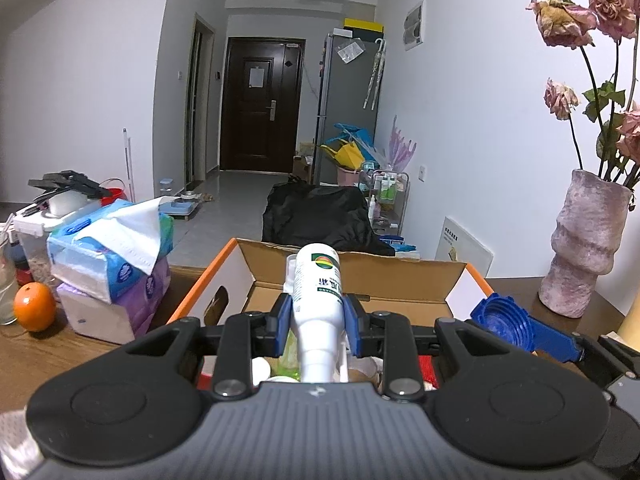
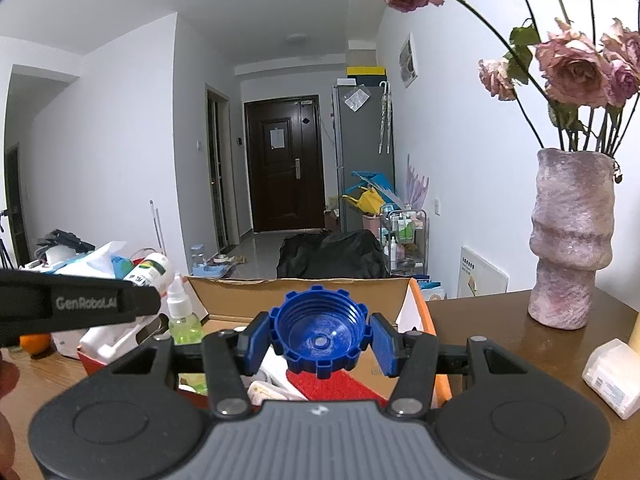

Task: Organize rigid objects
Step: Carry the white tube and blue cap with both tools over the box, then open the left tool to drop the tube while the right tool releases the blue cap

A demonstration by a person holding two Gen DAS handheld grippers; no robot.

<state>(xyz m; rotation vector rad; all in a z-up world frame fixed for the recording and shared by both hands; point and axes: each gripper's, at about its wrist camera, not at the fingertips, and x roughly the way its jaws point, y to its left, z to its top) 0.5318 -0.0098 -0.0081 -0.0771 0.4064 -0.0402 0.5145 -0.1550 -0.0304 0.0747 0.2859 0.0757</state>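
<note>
My left gripper [image 1: 315,322] is shut on a white bottle [image 1: 317,292] with a green and red label, held upside down with its base pointing away over the cardboard box [image 1: 362,266]. The same bottle [image 2: 150,271] shows at the left of the right wrist view. My right gripper [image 2: 319,339] is shut on a blue ribbed screw cap [image 2: 319,338], its hollow side facing the camera. That cap [image 1: 502,322] appears to the right of the left gripper, above the box's orange right edge. Both grippers hang over the near part of the open box.
A pink vase [image 2: 570,236] of dried roses stands on the wooden table at right. Tissue packs [image 1: 114,256] and an orange [image 1: 34,306] lie at left. A green spray bottle [image 2: 182,316] and red items sit in the box. A white small box [image 2: 614,378] is at far right.
</note>
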